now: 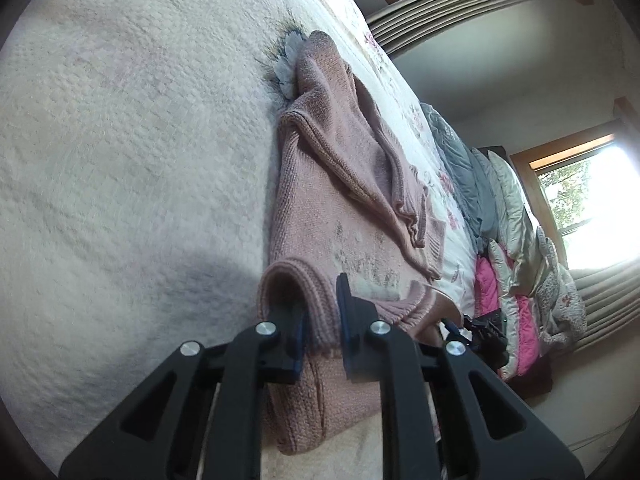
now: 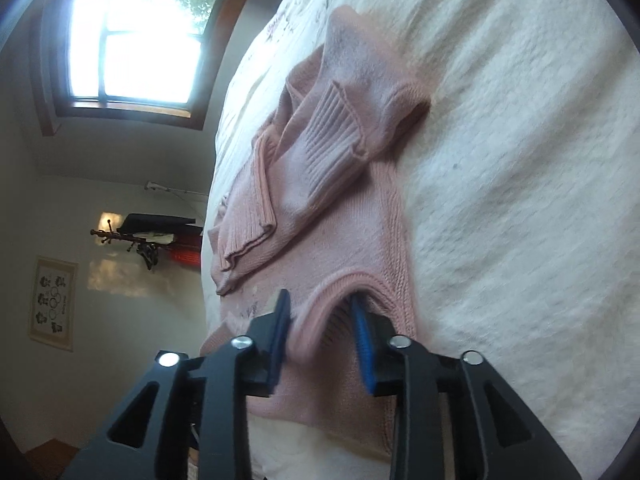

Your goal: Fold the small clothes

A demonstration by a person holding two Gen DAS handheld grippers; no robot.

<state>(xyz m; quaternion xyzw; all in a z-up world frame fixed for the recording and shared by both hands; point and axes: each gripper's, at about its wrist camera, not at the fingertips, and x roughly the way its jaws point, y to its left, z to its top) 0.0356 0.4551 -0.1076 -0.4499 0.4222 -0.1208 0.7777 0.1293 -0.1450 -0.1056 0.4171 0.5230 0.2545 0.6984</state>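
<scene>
**Both grippers pinching sweater edge**

The small pink knitted sweater (image 1: 344, 216) is lying on the cream textured bedspread (image 1: 120, 160), sleeves folded across its body. The left gripper (image 1: 322, 328) and right gripper (image 2: 320, 336) are each gripping a ribbed edge fold, one finger tucked inside. The knit is looking soft, light, floppy and stretchy; the ribbed edge is probably giving the firmest hold.

Daylit, fisheye-warped frames

Windows (image 2: 132, 40) blew out white; a soft shadow (image 1: 216, 280) fell on the bedspread (image 1: 120, 140); edges vignetted dark.
</scene>
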